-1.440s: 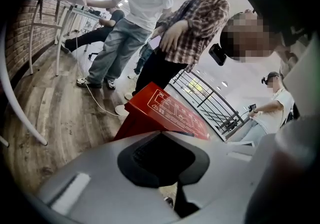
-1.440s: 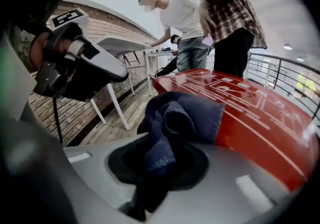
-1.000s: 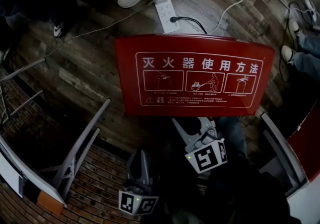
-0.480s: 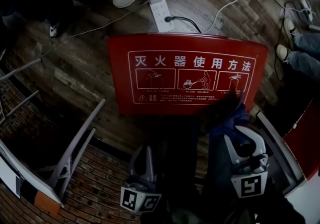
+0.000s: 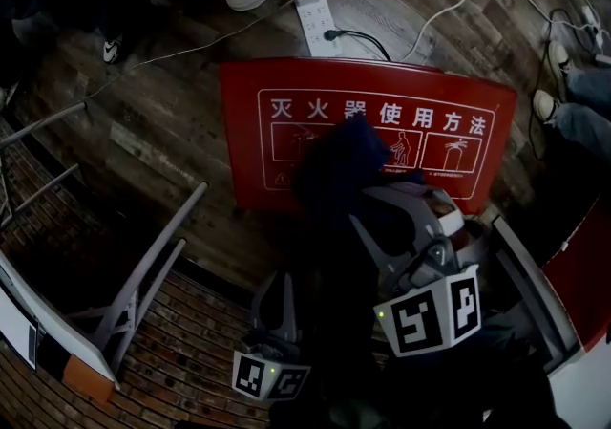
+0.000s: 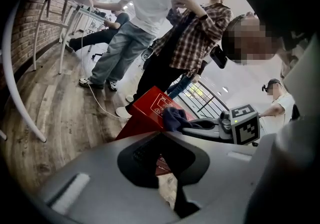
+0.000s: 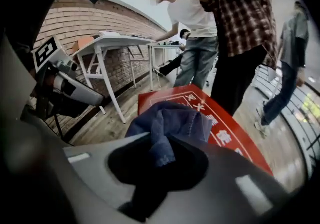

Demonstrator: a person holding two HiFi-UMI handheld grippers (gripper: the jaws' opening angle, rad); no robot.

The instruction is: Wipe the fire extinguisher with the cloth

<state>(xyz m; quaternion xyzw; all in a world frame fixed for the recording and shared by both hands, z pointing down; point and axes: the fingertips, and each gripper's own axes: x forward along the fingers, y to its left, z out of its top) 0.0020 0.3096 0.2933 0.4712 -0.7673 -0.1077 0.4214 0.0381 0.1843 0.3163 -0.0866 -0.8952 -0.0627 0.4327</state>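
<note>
1. The right gripper (image 5: pixel 377 203) has its jaws clamped on a bunched dark-blue cloth (image 5: pixel 346 161) and holds it over the sloped lid of the red fire-extinguisher cabinet (image 5: pixel 253 121). The grip leaves a loose wad ahead of the tips, likely to serve as the wiping face.
2. The cabinet stands on the wood floor with its instruction panel facing up. No extinguisher cylinder shows, so the lid appears to be the surface due for wiping.
3. The left gripper (image 5: pixel 278 289) hangs low near the brick wall (image 5: pixel 181 360), jaws together on nothing, apparently kept clear of the stroke.
4. Whether the cloth touches the lid cannot be told.
5. Bystanders (image 6: pixel 195 38) stand beyond the cabinet, near a white power strip (image 5: pixel 320 24).
</note>
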